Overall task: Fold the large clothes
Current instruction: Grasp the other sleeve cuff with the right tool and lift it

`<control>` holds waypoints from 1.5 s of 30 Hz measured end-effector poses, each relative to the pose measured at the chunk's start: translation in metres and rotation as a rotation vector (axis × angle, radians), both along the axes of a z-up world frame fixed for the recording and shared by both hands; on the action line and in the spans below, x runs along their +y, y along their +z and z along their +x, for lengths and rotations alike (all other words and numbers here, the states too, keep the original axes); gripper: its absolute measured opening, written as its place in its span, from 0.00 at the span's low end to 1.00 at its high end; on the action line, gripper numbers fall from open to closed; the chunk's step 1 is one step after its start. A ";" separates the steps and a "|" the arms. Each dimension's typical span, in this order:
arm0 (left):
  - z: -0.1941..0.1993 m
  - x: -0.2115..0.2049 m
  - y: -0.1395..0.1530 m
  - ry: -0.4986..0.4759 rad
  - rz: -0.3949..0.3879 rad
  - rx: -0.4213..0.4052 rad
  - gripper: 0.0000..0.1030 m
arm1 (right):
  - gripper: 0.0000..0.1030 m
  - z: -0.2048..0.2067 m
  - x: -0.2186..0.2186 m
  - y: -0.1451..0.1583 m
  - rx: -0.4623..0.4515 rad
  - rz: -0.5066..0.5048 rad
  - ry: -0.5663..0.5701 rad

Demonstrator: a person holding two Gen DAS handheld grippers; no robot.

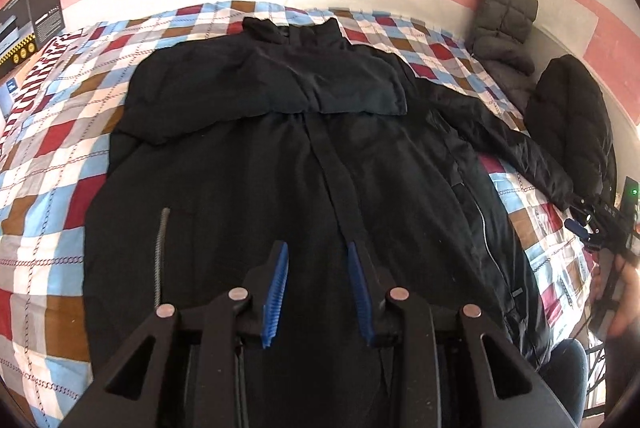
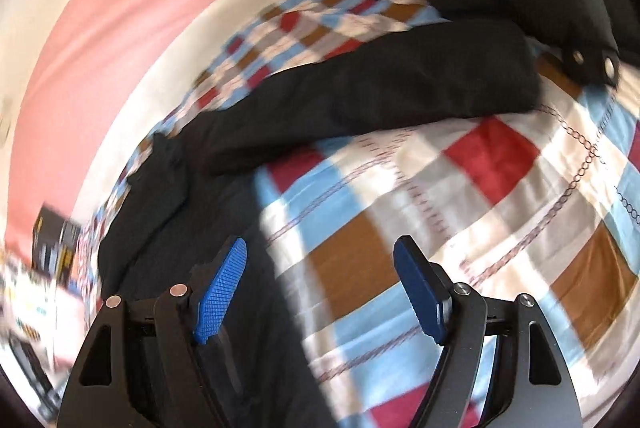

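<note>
A long black jacket [image 1: 304, 156] lies front up on the checked quilt [image 1: 52, 156], its collar at the far end. One sleeve is folded across the chest [image 1: 280, 84]. The other sleeve [image 1: 512, 148] stretches out to the right. My left gripper [image 1: 317, 248] hovers over the jacket's lower front by the zip flap, open, nothing between its blue pads [image 1: 278, 280]. In the right wrist view, my right gripper [image 2: 322, 242] stands wide open over the jacket's side edge [image 2: 200, 228] and the quilt [image 2: 480, 188], short of the outstretched sleeve [image 2: 380, 84]. It also shows in the left view as the right gripper [image 1: 586, 224] near the cuff.
A grey padded jacket [image 1: 504, 28] and a black padded garment [image 1: 572, 116] lie at the bed's right side against the pink wall. A dark printed box [image 1: 32, 16] stands at the far left. A person's hand [image 1: 624, 292] and jeans leg [image 1: 568, 372] are at the right.
</note>
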State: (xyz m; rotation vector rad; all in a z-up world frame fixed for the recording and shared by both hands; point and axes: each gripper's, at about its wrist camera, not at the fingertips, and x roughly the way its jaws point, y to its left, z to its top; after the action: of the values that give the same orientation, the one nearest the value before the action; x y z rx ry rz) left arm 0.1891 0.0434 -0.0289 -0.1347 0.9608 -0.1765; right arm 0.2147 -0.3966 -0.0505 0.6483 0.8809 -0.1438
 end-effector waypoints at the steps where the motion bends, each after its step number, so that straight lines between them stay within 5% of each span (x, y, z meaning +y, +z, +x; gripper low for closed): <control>1: 0.003 -0.001 -0.002 -0.002 0.001 0.004 0.32 | 0.74 0.003 -0.010 -0.005 0.004 0.013 -0.024; 12: 0.031 -0.016 -0.030 -0.019 0.019 0.056 0.32 | 0.74 0.034 -0.122 -0.060 0.042 0.122 -0.280; 21: 0.042 -0.017 -0.044 -0.021 0.037 0.076 0.32 | 0.74 0.035 -0.178 -0.072 -0.095 0.286 -0.456; 28: 0.052 -0.012 -0.053 0.005 0.029 0.084 0.32 | 0.74 0.056 -0.184 -0.072 -0.026 0.227 -0.503; 29: 0.052 -0.011 -0.053 0.006 0.026 0.085 0.32 | 0.68 0.061 -0.183 -0.068 0.000 0.200 -0.500; 30: 0.052 -0.011 -0.053 0.006 0.023 0.083 0.32 | 0.46 0.062 -0.178 -0.064 0.007 0.182 -0.488; 31: 0.052 -0.009 -0.052 0.006 0.021 0.080 0.32 | 0.35 0.065 -0.176 -0.058 0.007 0.171 -0.466; 33: 0.051 -0.006 -0.051 0.008 0.016 0.073 0.32 | 0.29 0.072 -0.163 -0.035 0.008 0.079 -0.422; 45: 0.044 0.039 -0.045 0.095 -0.032 0.046 0.32 | 0.23 0.124 -0.034 0.152 -0.299 -0.113 -0.030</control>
State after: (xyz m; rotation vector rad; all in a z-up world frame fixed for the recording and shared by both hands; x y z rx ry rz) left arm 0.2331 0.0826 -0.0738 -0.2146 0.9958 -0.1020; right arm 0.3384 -0.4303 0.1019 0.5600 0.5716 -0.1190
